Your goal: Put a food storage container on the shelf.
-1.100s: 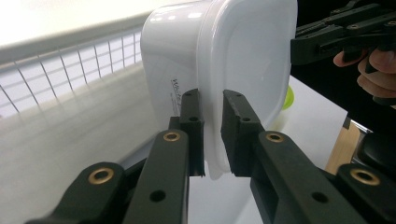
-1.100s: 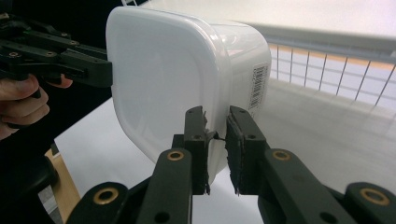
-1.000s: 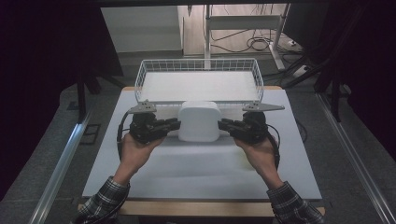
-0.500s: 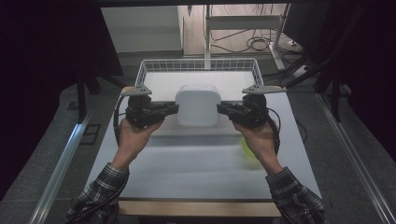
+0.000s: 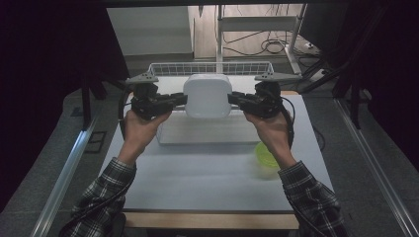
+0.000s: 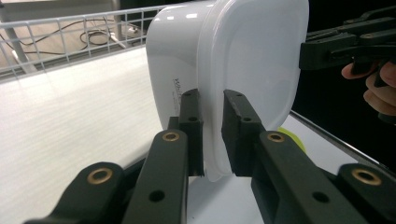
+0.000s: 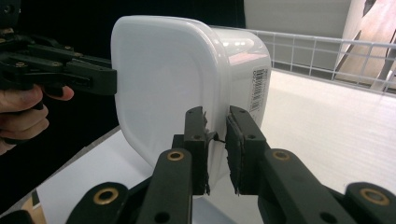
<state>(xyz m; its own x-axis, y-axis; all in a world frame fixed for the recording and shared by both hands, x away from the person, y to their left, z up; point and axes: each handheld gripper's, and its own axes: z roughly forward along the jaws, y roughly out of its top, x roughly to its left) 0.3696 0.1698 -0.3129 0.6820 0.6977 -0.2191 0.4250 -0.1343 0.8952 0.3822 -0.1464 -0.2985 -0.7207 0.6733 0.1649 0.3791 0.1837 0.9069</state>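
Holding: a white plastic tub (image 5: 208, 96), turned bottom-up, hangs in the air between the two grippers, above the near wall of the wire basket.
Tub contents: its mouth faces down and its inside is hidden; nothing can be told of it.
Left gripper (image 5: 179, 100): jaws nearly closed, pinching the tub's rim on its left side; in the left gripper view the pads (image 6: 192, 122) press the thin rim from both faces.
Right gripper (image 5: 235, 101): jaws likewise nearly closed on the opposite rim; the right gripper view shows the pads (image 7: 196, 140) clamping the edge just below a barcode label (image 7: 257, 88).
Wire basket (image 5: 168, 69): white mesh, standing at the far end of the worktop, behind and under the tub; its floor looks bare where visible.
Worktop (image 5: 197, 173): white sheet over a wooden edge.
Green bowl (image 5: 267, 154): small, yellow-green, on the worktop beneath the right forearm, well apart from the tub.
In the way: the basket's near wall lies directly below the tub.
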